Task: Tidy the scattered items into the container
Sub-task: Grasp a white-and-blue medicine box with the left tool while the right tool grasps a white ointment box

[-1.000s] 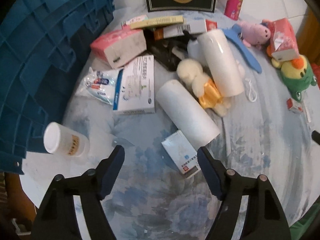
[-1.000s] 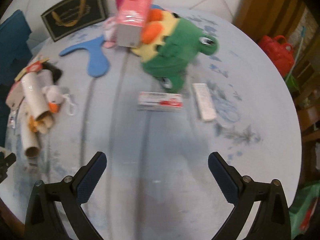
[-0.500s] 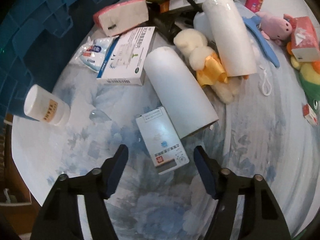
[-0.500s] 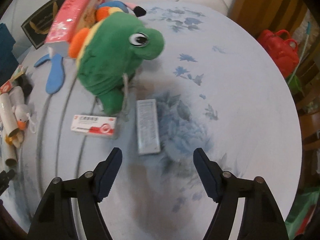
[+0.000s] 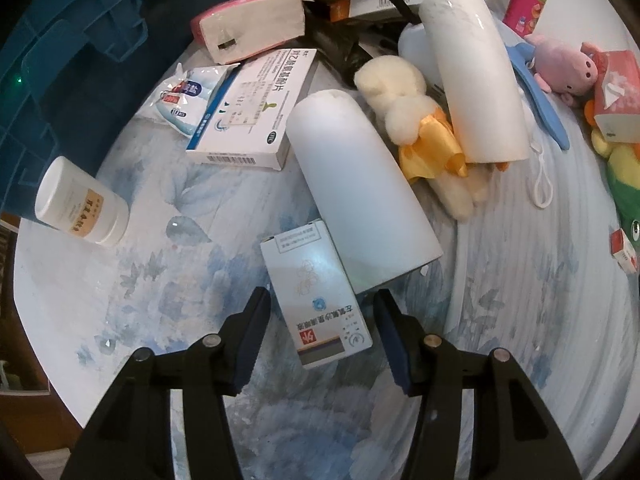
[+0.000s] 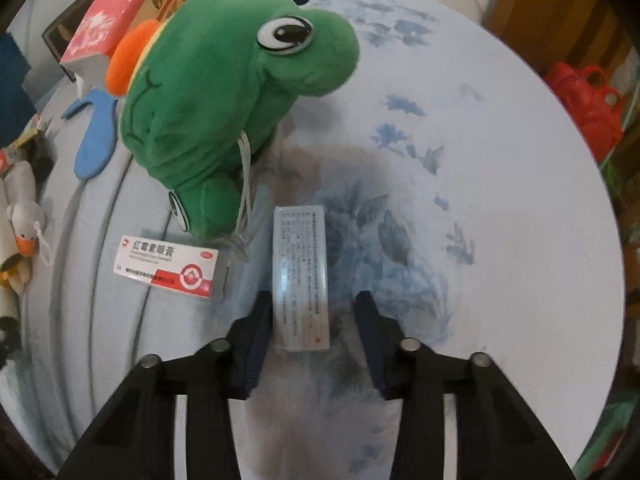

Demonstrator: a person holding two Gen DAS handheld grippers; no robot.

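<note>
In the left wrist view my left gripper (image 5: 321,296) points down at the table. A small white medicine box (image 5: 316,300) lies between its closing jaws, with a gap on each side. A long white roll (image 5: 360,196) touches the box's far edge. The blue crate (image 5: 60,60) stands at the upper left. In the right wrist view my right gripper (image 6: 312,300) is closing around a slim white printed box (image 6: 301,280). The left pad is at the box's edge and the right pad stands apart from it. A green frog plush (image 6: 208,100) sits just beyond.
Left view: a white pill bottle (image 5: 80,208), a large blue-and-white medicine box (image 5: 252,108), a pink tissue pack (image 5: 248,24), a second white roll (image 5: 476,76) and a cream plush duck (image 5: 416,120). Right view: a red-and-white ointment box (image 6: 168,268), a blue flat piece (image 6: 96,136), and the table edge (image 6: 600,184) at the right.
The left gripper came down over the small white box and its jaws narrowed. The right gripper travelled across the table to the slim box, and its wide jaws narrowed around it.
</note>
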